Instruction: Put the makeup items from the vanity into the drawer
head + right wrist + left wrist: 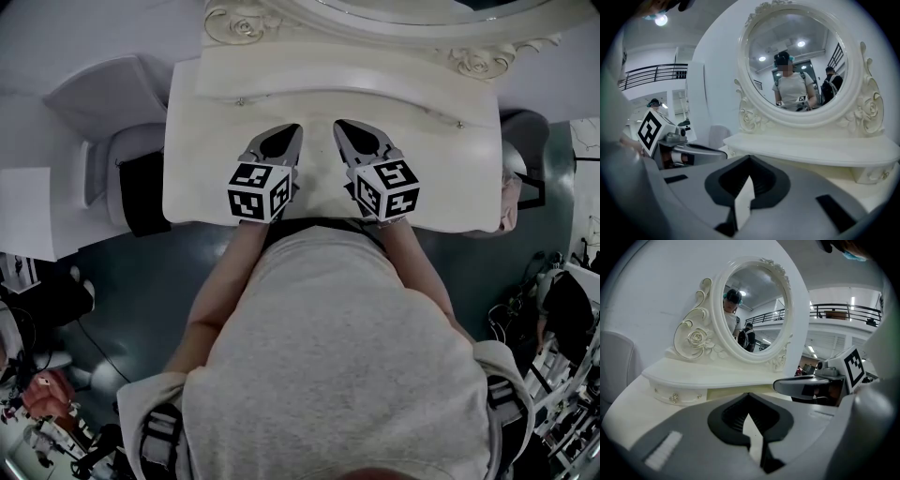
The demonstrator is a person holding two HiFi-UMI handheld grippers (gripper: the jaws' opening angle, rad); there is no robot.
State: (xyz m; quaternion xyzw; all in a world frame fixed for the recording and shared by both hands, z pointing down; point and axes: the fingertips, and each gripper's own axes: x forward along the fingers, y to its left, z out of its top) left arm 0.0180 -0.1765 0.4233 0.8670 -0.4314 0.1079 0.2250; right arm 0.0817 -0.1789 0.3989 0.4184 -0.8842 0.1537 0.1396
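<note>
Both tongs are over the vanity desk (450,178), side by side, tips pointing at the mirror (757,310).

Left tongs (292,130): jaws fully together, tips meeting, nothing between them. The left gripper view confirms it, with only bare desk surface showing through the gap behind the tips (749,397).

Right tongs (340,126): same state, jaws pressed together and empty, confirmed in the right gripper view (749,158). The two tongs are near each other but not touching (each shows up at the edge of the other's view).

Both marker cubes sit close to the desk's front edge, left cube (258,190), right cube (387,189). The person stands right up against that edge in a grey shirt (337,356), forearms running forward to the tongs.

A raised shelf (703,376) runs along the back of the desk under the oval mirror. A carved rose (697,338) sits left of the mirror frame.

Drawer (677,397): a small front with two knobs at the shelf's left end, looking flush with the shelf.

Makeup items: I can't tell where they are; none can be made out on the visible desk surface in any view.
</note>
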